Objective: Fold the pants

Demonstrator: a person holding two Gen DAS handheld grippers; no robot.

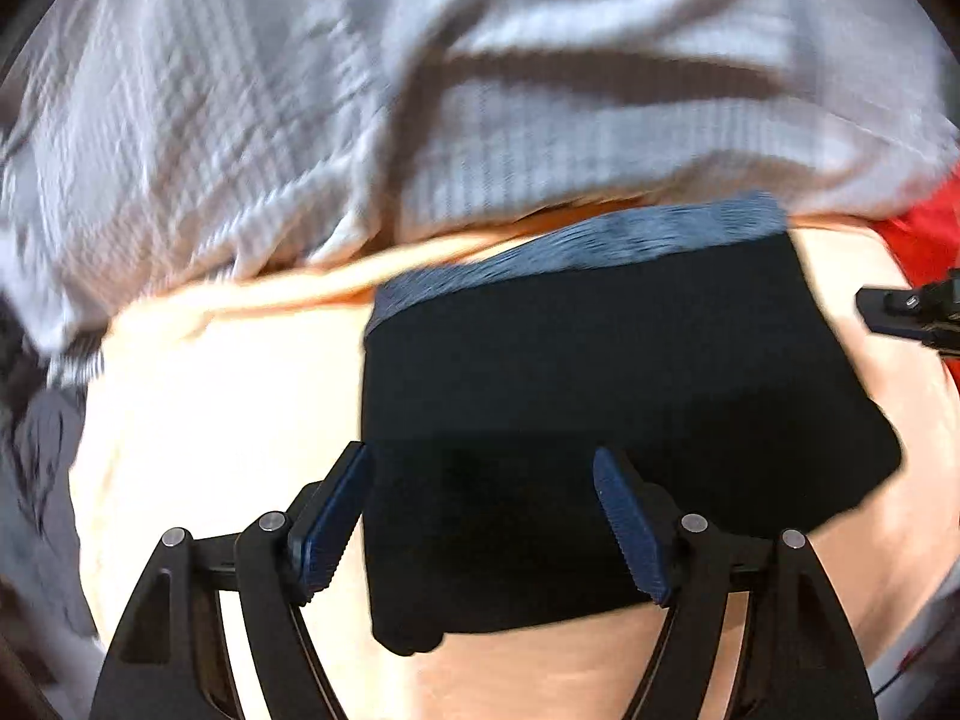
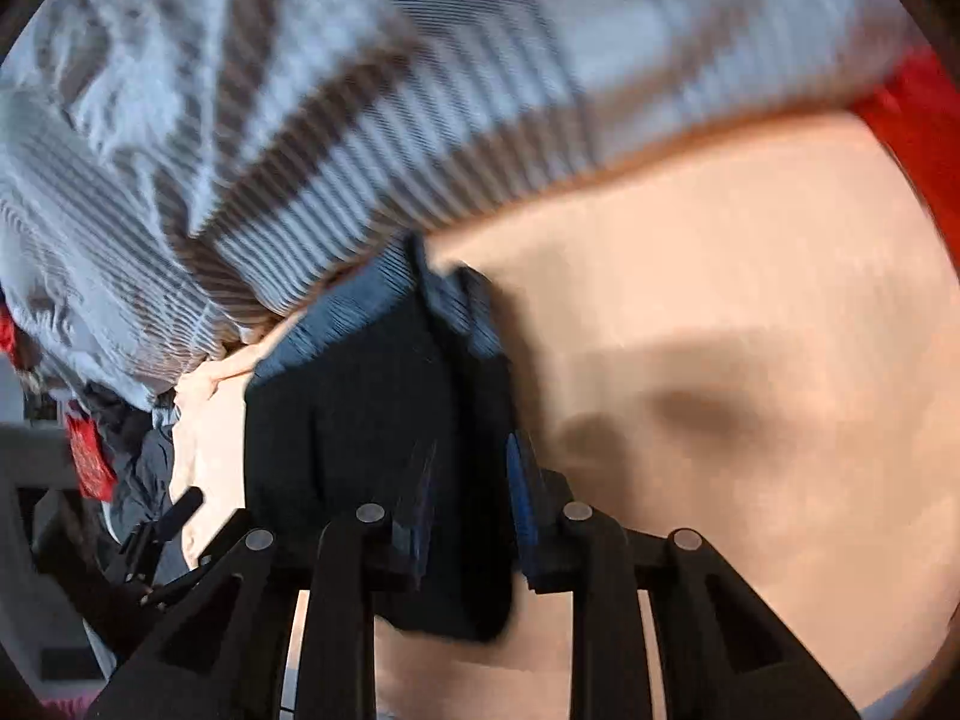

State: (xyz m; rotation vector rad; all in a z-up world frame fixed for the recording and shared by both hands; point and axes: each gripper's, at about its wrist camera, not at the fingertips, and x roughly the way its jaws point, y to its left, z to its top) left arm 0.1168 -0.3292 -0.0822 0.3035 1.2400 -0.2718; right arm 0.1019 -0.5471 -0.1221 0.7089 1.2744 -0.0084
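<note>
The black pants (image 1: 600,372) lie folded into a compact rectangle on a peach sheet (image 1: 210,420), their blue-grey ribbed waistband (image 1: 588,240) at the far edge. My left gripper (image 1: 480,468) is open, its fingers spread over the near left part of the folded pants, nothing between the pads. In the right wrist view the pants (image 2: 372,420) show edge-on. My right gripper (image 2: 471,462) has its jaws partly closed around the folded edge of the pants. The right gripper also shows at the right edge of the left wrist view (image 1: 906,312).
A grey-and-white striped blanket (image 1: 300,90) is heaped along the far side, also in the right wrist view (image 2: 360,120). Red fabric (image 1: 924,228) lies at the far right. More dark and red clothes (image 2: 108,456) lie at the left beyond the sheet.
</note>
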